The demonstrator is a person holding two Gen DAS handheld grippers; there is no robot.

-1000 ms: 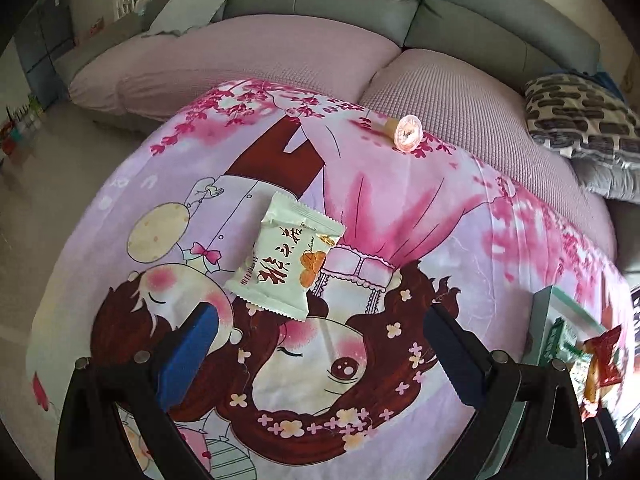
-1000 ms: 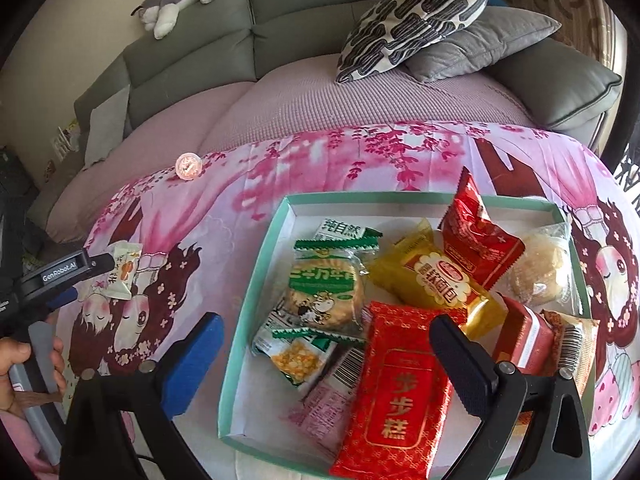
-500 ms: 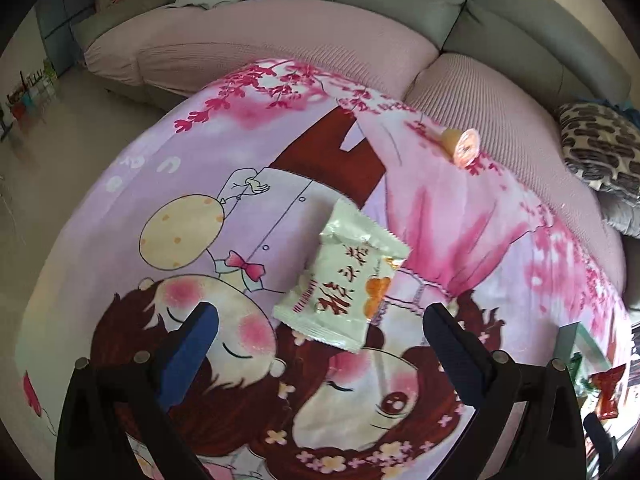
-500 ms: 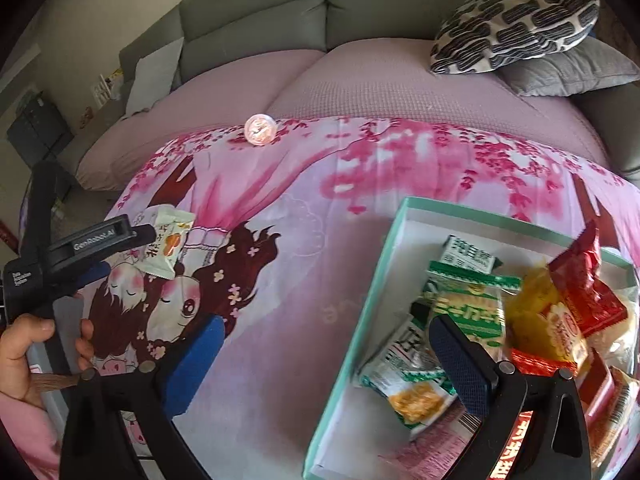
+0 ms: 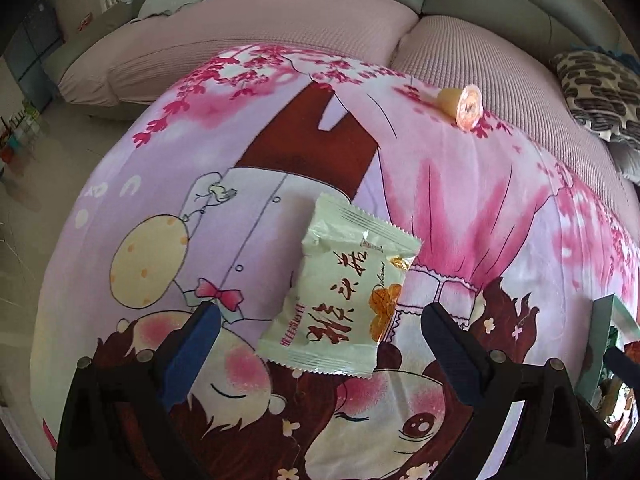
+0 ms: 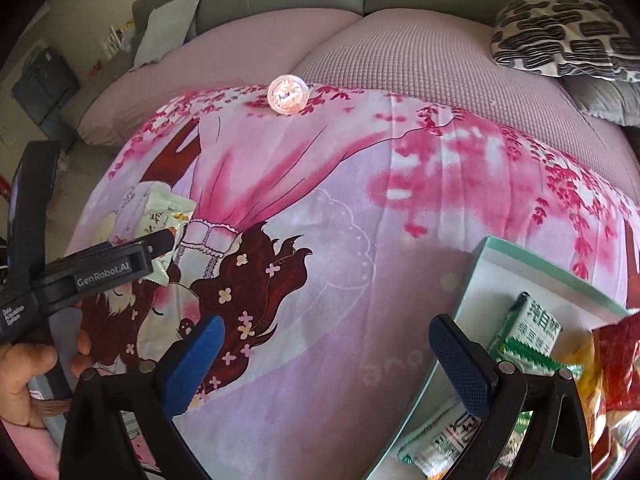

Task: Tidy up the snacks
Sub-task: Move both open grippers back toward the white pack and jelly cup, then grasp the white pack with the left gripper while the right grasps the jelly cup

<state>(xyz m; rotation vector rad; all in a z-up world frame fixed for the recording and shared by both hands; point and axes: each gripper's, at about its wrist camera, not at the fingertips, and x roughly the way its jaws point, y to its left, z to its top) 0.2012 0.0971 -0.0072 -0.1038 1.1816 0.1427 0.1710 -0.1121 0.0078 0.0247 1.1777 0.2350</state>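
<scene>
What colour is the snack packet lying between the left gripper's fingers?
Pale green snack packet with dark red characters; left wrist view.

daylight bright, soft, from 1-3 o'clock. blanket point(image 5: 460, 208) washed pale at 2 o'clock in left view, pink bleached at 3 o'clock in right view. glare on packet point(image 5: 344, 288) foil and box point(image 6: 500, 264) snacks. heavy fisheye bend; black vignette in corners. sofa point(image 6: 400, 56) at 12 o'clock soft. grippers at 6 o'clock dark, sharp.

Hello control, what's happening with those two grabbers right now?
Left gripper open, fingers straddling pale green snack packet on the blanket. Right gripper open, empty, beside the snack box. Jelly cup lies apart; nothing blocking.
</scene>
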